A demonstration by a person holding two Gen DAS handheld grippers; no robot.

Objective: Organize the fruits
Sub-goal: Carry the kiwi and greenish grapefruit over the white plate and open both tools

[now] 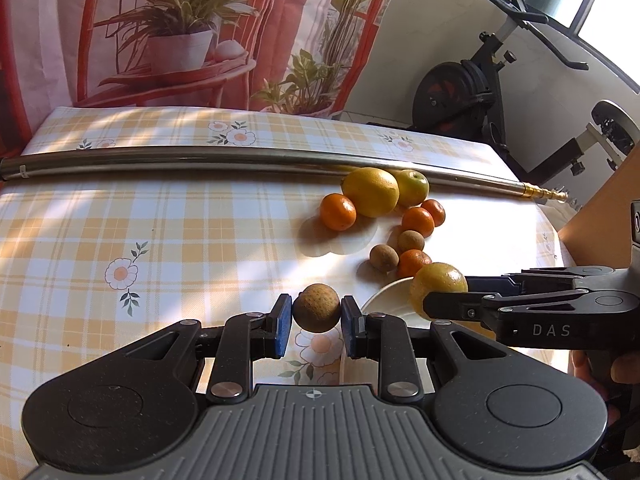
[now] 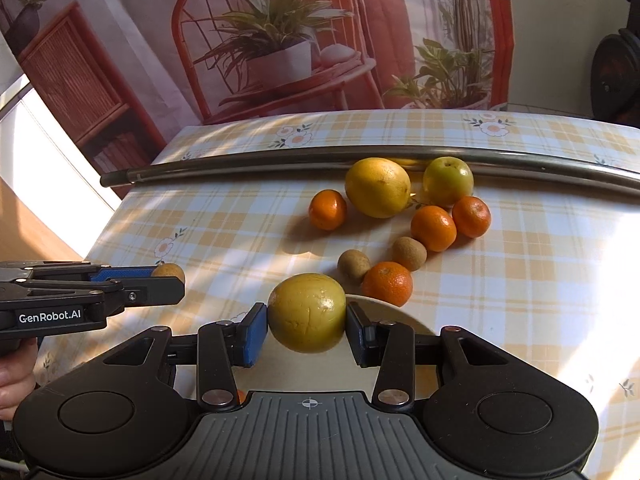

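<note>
A table under a yellow-and-white checked tablecloth (image 2: 520, 280) printed with small flowers fills both views, sunlit in patches. Behind it hangs a curtain (image 2: 280, 40) printed with a red chair and potted plants, and an exercise bike (image 1: 472, 92) stands at two o'clock in the left wrist view. A long, smooth metal pole (image 2: 320, 160) lies across the far side of the cloth.

Loose fruit sits just in front of the pole: a large yellow citrus (image 2: 378, 188), dimpled and oval, beside a green-yellow apple (image 2: 448, 181); four glossy mandarins (image 2: 433, 228) spread around them; two matte brown kiwis (image 2: 353, 266) toward the near side. A white plate (image 1: 384, 300) lies at the near edge of the group, mostly hidden by the grippers.

The left gripper (image 1: 316, 314) is closed to a narrow gap, its blue pads clamping a rough, round brown kiwi (image 1: 316, 308) lifted clear of the cloth (its shadow falls beneath). The right gripper (image 2: 307, 330), at three o'clock from the left one, is set wider, pinching a smooth yellow-green fruit (image 2: 307, 312) over the plate.
</note>
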